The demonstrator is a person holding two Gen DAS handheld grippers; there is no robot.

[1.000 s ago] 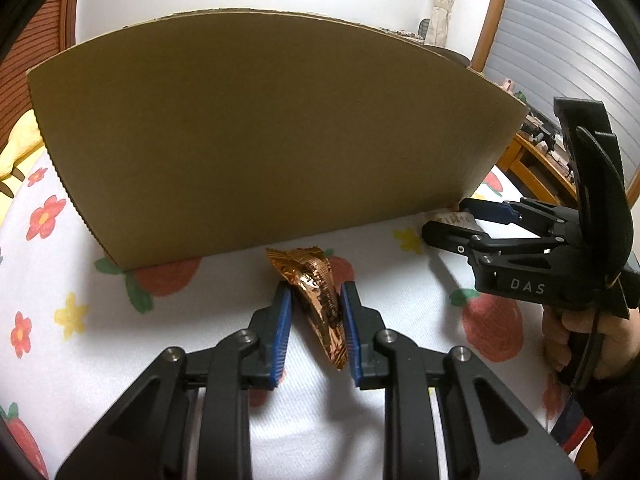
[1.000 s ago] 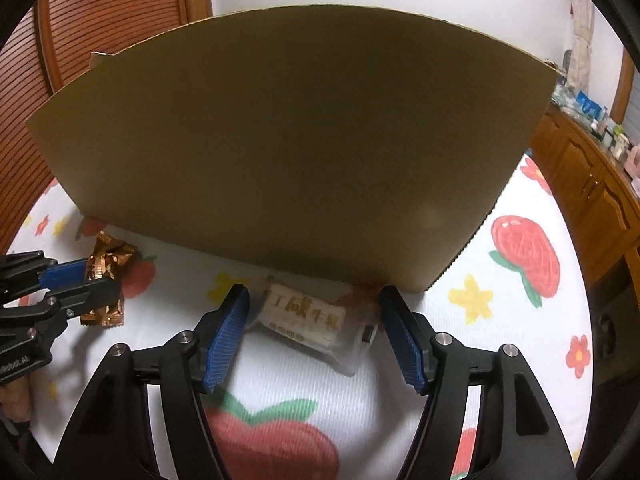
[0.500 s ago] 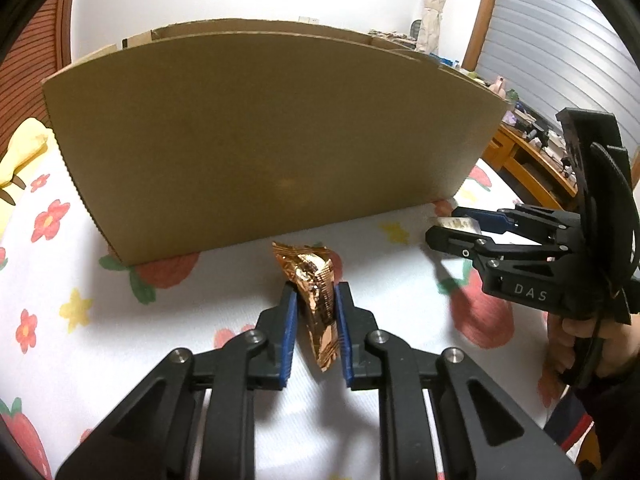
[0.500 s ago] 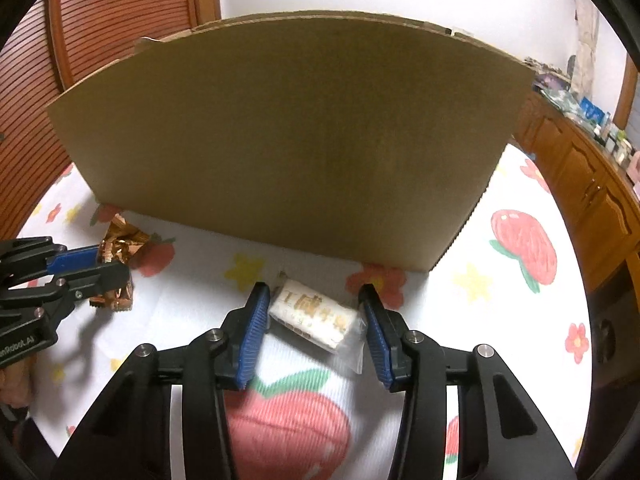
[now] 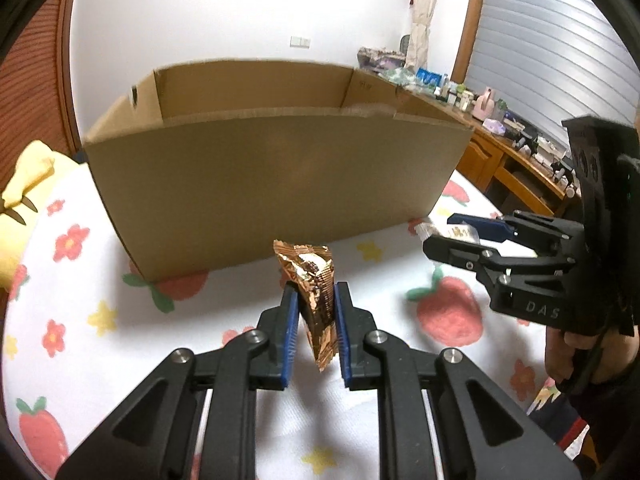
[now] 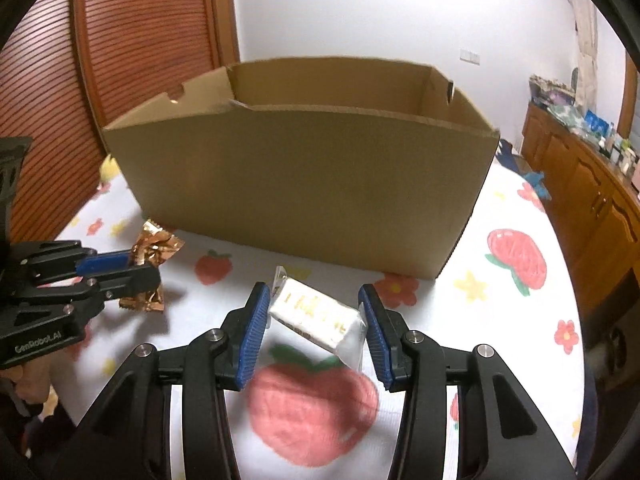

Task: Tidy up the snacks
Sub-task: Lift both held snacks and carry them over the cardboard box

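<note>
My left gripper (image 5: 314, 300) is shut on a copper foil snack (image 5: 314, 292) and holds it above the cloth, in front of the open cardboard box (image 5: 276, 184). It also shows at the left of the right wrist view (image 6: 136, 270), with the foil snack (image 6: 154, 246) in it. My right gripper (image 6: 314, 306) is shut on a white wrapped snack (image 6: 314, 314) and holds it lifted in front of the box (image 6: 304, 192). In the left wrist view the right gripper (image 5: 452, 236) is at the right, by the box's near right corner.
The table has a white cloth with strawberries and flowers (image 5: 120, 320). A wooden sideboard with small items (image 6: 592, 184) runs along the right. A yellow plush (image 5: 24, 184) lies at the far left. A wooden slatted door (image 6: 120, 40) stands behind the box.
Both grippers closed on their snacks and rose off the cloth. The box's open top has come into view in both wrist views.
</note>
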